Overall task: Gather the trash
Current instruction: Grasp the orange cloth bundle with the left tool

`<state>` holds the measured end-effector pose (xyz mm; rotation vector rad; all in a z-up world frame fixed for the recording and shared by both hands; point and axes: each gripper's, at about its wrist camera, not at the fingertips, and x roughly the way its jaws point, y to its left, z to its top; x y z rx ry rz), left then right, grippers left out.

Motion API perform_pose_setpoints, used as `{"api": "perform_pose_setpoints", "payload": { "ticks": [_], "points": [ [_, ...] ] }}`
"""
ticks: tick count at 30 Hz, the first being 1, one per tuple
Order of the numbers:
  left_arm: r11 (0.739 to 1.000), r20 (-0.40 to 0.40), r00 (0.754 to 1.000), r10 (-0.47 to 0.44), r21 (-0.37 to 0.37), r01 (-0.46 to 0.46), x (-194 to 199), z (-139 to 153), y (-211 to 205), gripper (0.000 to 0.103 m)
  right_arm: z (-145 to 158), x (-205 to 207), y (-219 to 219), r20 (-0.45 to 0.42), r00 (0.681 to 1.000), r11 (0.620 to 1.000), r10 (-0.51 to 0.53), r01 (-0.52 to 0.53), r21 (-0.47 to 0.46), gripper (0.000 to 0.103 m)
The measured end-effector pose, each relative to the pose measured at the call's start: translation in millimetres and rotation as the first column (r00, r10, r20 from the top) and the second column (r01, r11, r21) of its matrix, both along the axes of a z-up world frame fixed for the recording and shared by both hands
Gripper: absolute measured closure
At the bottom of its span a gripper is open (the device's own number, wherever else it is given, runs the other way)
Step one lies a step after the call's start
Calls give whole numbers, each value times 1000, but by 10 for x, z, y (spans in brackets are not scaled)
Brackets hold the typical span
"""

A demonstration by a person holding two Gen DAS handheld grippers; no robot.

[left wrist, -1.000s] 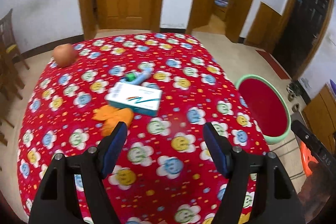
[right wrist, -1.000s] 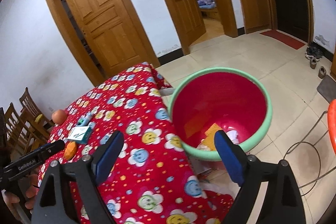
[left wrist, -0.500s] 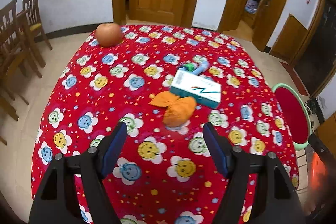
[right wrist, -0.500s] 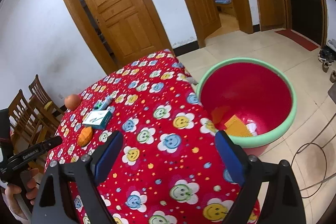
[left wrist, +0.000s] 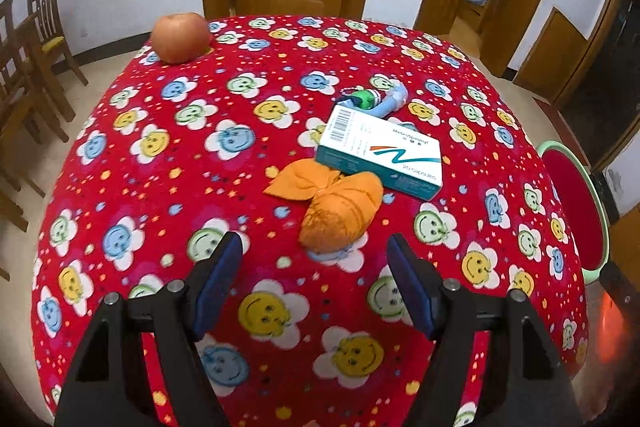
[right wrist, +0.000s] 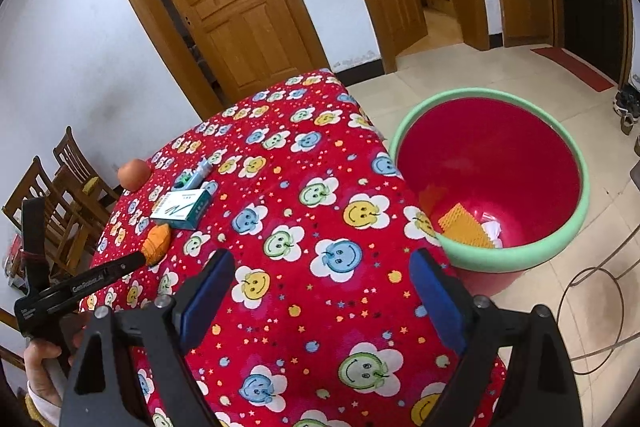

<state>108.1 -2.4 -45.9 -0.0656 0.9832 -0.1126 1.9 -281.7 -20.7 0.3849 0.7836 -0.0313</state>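
Your left gripper (left wrist: 314, 255) has its jaws standing wide apart with nothing between them. The orange bundle (left wrist: 340, 215) lies on the red tablecloth (left wrist: 240, 187) just ahead of the fingertips, centred on the gap but slightly nearer the right jaw; it is not touching either pad. Just beyond it a white and teal box (left wrist: 382, 155) touches the bundle's knotted end, and a blue tube (left wrist: 380, 101) lies behind the box. An apple (left wrist: 180, 37) sits far off to the front left.

Your right gripper (right wrist: 320, 267) is also wide open and empty over bare cloth. The red bin (right wrist: 492, 179) stands ahead of its right jaw, with scraps inside.
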Motion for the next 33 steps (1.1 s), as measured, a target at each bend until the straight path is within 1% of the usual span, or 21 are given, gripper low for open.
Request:
{"api": "perform_pose_setpoints", "payload": {
  "ticks": [8, 11, 13, 20, 22, 25, 26, 27, 30, 33],
  "points": [
    [1000, -11, 1000, -3, -7, 3, 170, -115, -59, 29, -71, 64, -17, -23, 1000, 1000, -3, 3, 3, 12],
    [1000, -21, 1000, -2, 23, 2, 230, -164, -76, 29, -92, 90, -15, -30, 1000, 1000, 0, 0, 5, 12],
    [1000, -28, 1000, -2, 27, 3, 259, -197, -72, 29, -97, 99, -4, -30, 1000, 1000, 5, -5, 4, 12],
    [999, -11, 1000, -10, 53, 11, 307, -220, -96, 29, -142, 182, 18, -46, 999, 1000, 14, -14, 1, 12],
    [999, 0, 1000, -14, 45, 14, 291, -213, -109, 35, -149, 194, 20, -46, 999, 1000, 15, -15, 6, 12],
    [998, 13, 999, -40, 42, 40, 285, -206, -131, 50, -151, 203, 34, -44, 999, 1000, 21, -20, 10, 12],
    [998, 12, 999, -50, 30, 49, 281, -204, -136, 58, -154, 216, 35, -44, 999, 1000, 23, -22, 11, 12],
    [998, 14, 999, -51, 23, 51, 273, -199, -137, 61, -154, 225, 41, -44, 999, 1000, 25, -25, 12, 12],
    [999, 18, 999, -52, 15, 51, 260, -192, -119, 66, -149, 243, 68, -42, 999, 999, 32, -32, 10, 12],
    [999, 19, 999, -45, 2, 45, 227, -170, -76, 67, -140, 266, 95, -38, 998, 999, 41, -41, 8, 12]
  ]
}}
